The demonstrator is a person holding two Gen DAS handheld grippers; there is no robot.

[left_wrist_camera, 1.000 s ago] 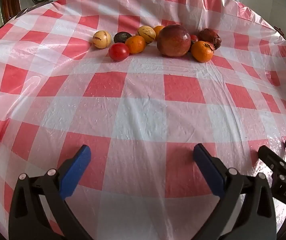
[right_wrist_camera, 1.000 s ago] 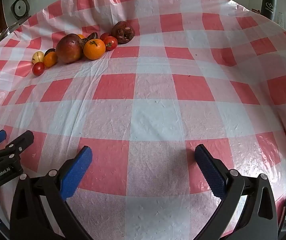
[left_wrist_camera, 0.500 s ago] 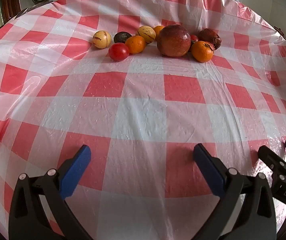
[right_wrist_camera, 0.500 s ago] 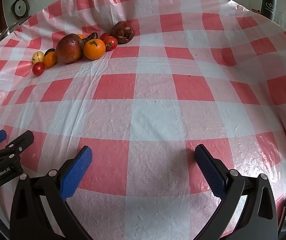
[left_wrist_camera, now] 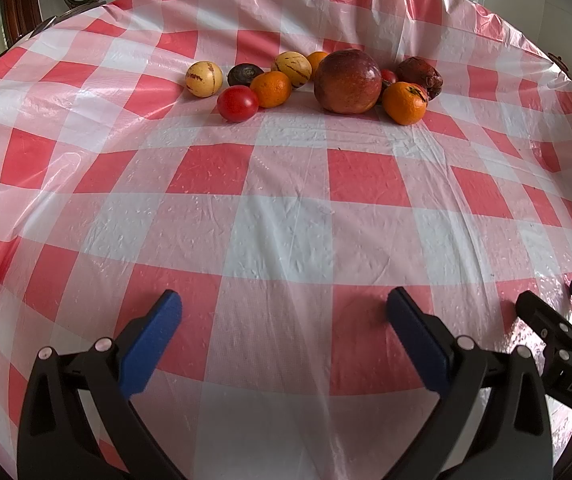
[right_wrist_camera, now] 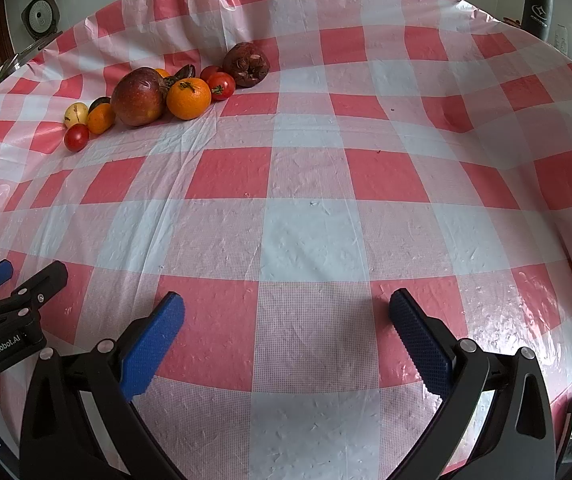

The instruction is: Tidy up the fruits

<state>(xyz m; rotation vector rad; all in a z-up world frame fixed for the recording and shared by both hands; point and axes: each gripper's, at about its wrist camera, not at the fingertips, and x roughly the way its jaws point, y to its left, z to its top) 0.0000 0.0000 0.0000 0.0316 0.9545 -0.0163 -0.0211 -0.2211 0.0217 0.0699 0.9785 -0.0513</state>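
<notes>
Several fruits lie in a loose row at the far side of the checked table. A big red pomegranate (left_wrist_camera: 347,81) (right_wrist_camera: 138,96) sits in the middle, with an orange (left_wrist_camera: 404,103) (right_wrist_camera: 188,98) and a dark wrinkled fruit (left_wrist_camera: 420,73) (right_wrist_camera: 246,64) on its right. On its left are a smaller orange (left_wrist_camera: 271,89), a red tomato (left_wrist_camera: 237,103) (right_wrist_camera: 76,137), two yellow striped fruits (left_wrist_camera: 203,79) and a dark round fruit (left_wrist_camera: 244,74). My left gripper (left_wrist_camera: 283,304) and right gripper (right_wrist_camera: 286,304) are open and empty, low over the near part of the table, far from the fruit.
The red-and-white plastic tablecloth (left_wrist_camera: 286,220) covers the whole table. The right gripper shows at the left wrist view's right edge (left_wrist_camera: 558,332); the left gripper shows at the right wrist view's left edge (right_wrist_camera: 9,300). A dark bottle (right_wrist_camera: 538,6) stands beyond the far right edge.
</notes>
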